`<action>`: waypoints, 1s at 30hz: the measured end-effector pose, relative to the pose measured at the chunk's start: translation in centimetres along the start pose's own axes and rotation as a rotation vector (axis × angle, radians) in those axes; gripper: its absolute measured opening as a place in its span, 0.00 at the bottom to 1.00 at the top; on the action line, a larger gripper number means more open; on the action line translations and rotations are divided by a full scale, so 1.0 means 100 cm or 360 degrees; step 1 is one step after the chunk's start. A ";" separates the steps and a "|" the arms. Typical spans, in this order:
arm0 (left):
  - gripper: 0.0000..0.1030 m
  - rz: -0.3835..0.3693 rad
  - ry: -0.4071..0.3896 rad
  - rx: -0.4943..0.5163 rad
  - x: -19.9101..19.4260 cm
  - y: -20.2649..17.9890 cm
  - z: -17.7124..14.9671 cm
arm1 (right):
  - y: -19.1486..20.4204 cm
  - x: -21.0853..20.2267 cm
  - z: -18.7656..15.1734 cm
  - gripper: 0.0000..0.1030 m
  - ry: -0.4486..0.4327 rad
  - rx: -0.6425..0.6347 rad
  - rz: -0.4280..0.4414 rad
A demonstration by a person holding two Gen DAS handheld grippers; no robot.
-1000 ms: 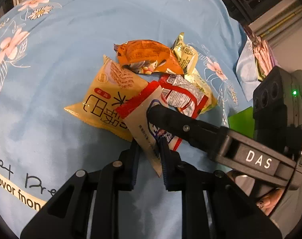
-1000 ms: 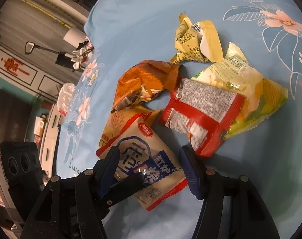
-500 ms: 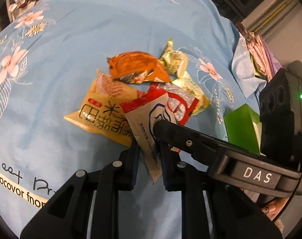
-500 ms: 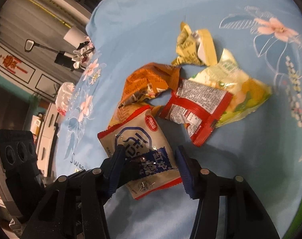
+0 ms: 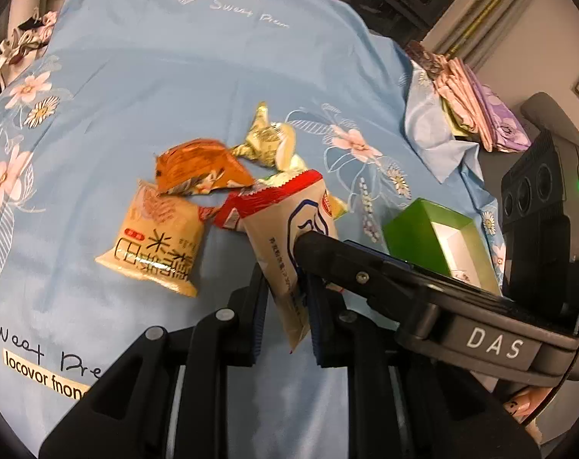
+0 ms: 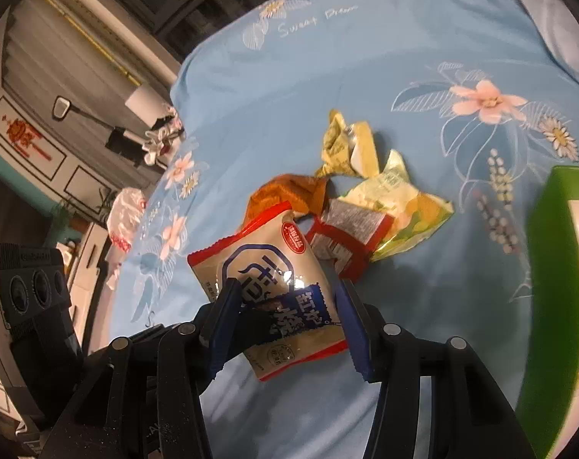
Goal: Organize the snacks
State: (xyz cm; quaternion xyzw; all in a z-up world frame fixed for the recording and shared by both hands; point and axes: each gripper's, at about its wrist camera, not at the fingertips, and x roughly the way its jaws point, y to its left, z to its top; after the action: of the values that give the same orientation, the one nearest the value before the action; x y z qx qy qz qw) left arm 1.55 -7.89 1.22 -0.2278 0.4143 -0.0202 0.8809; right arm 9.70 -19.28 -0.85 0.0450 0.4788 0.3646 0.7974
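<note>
- Left wrist view: the left hand-held gripper (image 5: pixel 287 298) is clamped on the lower edge of the cream plastic snack packet with red top seal and blue emblem (image 5: pixel 289 229), which is raised above the light-blue floral bed sheet (image 5: pixel 136 76).
- One black finger of the right hand-held gripper (image 5: pixel 327 256) crosses the packet's face from the right (contact cannot be confirmed).
- Behind the packet lie a pale-yellow puffed snack bag with black characters (image 5: pixel 155 244), an orange crumpled foil wrapper (image 5: pixel 197 168) and a gold-green crumpled wrapper (image 5: pixel 266 141), close together.
- An open green cardboard box with white interior (image 5: pixel 438 241) stands to the right, near the pile.
- Right wrist view: the right hand-held gripper (image 6: pixel 285 321) is spread wide, its fingers flanking the cream packet (image 6: pixel 274 279) without pinching it.
- A red-and-silver flat packet (image 6: pixel 346 237) overlaps a yellow-green glossy bag (image 6: pixel 407 210) on the sheet (image 6: pixel 365 57); the gold-green wrapper (image 6: pixel 346 145) lies behind them.
- The green box (image 6: pixel 549 287) fills the right edge.
</note>
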 end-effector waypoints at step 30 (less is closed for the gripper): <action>0.18 -0.0245 -0.0040 0.0251 0.008 -0.083 0.012 | -0.033 -0.086 -0.008 0.53 -0.0360 0.0184 -0.0166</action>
State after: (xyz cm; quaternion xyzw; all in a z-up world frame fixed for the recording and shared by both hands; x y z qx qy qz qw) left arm 4.26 -15.01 4.82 -0.1891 0.3815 -0.1176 0.8971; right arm 8.47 -27.32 3.61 0.1066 0.4078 0.2871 0.8602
